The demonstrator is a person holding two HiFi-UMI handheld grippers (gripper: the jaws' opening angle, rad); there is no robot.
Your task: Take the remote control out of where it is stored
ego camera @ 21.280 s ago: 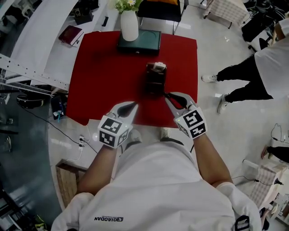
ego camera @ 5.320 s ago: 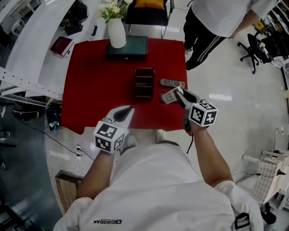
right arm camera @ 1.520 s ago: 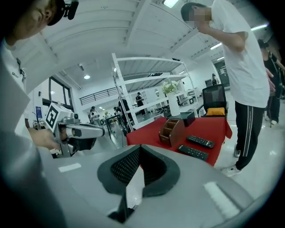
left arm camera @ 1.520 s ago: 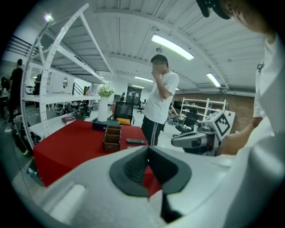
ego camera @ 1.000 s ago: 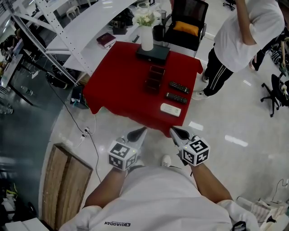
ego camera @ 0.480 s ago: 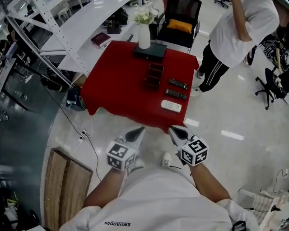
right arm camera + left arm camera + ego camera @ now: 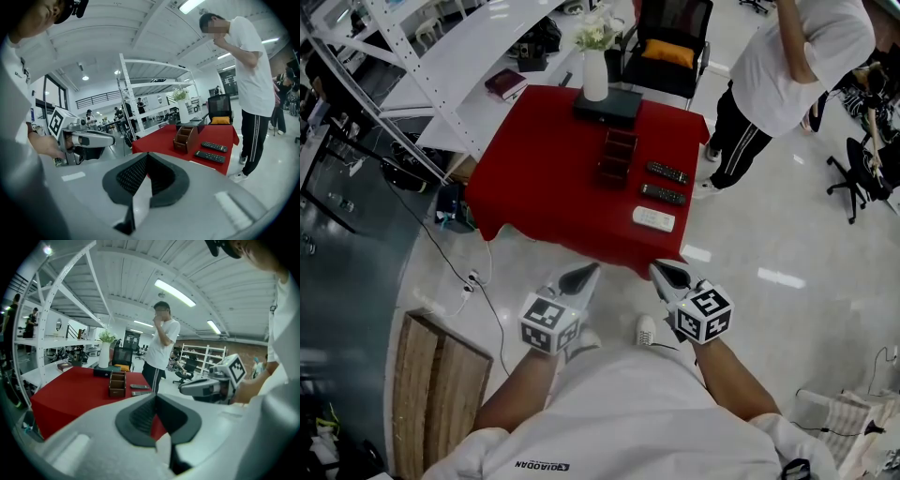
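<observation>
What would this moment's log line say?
left gripper shut, empty | right gripper shut, empty | three remotes lie on table beside holder

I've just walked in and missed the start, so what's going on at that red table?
Nothing is being handled right now. The person wearing the camera stands a step away from the red table, with the left tool and right tool both shut and empty. A black remote, a second black remote and a white remote lie on the cloth beside the brown holder. A second person stands at the table's far corner.
</observation>
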